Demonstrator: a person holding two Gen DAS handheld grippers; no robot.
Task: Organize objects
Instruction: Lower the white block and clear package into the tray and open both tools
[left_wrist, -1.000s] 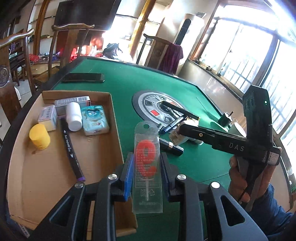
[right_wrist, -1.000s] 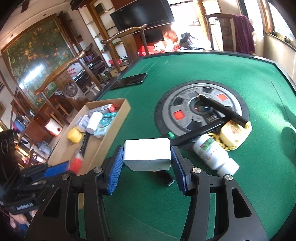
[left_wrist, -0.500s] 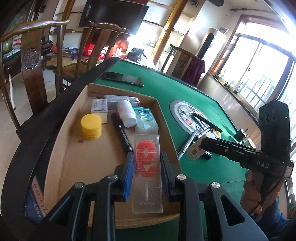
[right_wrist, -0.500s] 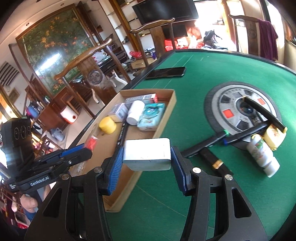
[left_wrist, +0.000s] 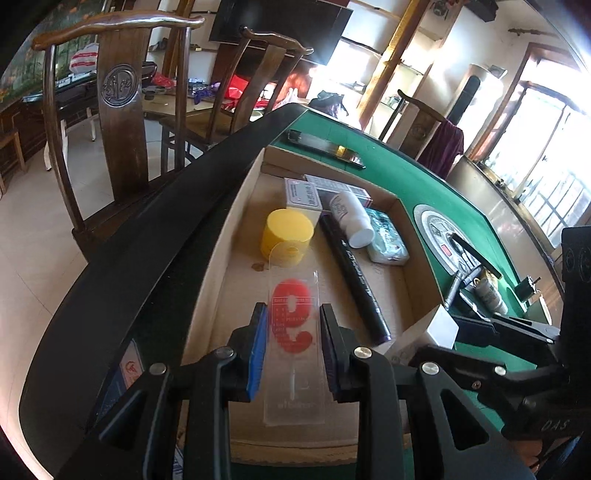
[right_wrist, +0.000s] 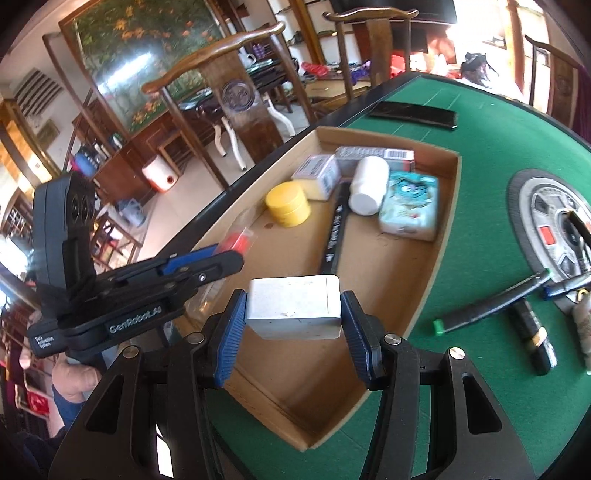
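Observation:
My left gripper (left_wrist: 293, 339) is shut on a clear packet holding a red number-9 candle (left_wrist: 292, 317), held over the near end of the cardboard box (left_wrist: 421, 258). My right gripper (right_wrist: 293, 314) is shut on a white rectangular box (right_wrist: 293, 308), held over the box's near right corner (right_wrist: 436, 258). The white box also shows in the left wrist view (left_wrist: 436, 328). Inside the cardboard box lie a yellow jar (left_wrist: 287, 236), a black marker (left_wrist: 354, 277), a white bottle (left_wrist: 351, 218), a teal tissue pack (left_wrist: 386, 240) and small cartons (left_wrist: 303, 195).
On the green felt table (right_wrist: 476, 122) lie pens (right_wrist: 491, 301), a small bottle (right_wrist: 583, 325) and a black tube (right_wrist: 532, 332) beside a round grey centre panel (right_wrist: 546, 221). A black phone (right_wrist: 413, 114) lies beyond the box. Wooden chairs (left_wrist: 122, 110) stand at the table's left edge.
Both grippers have moved left from over the felt to over the cardboard box, each still holding its object. The right gripper now sits close beside the left one.

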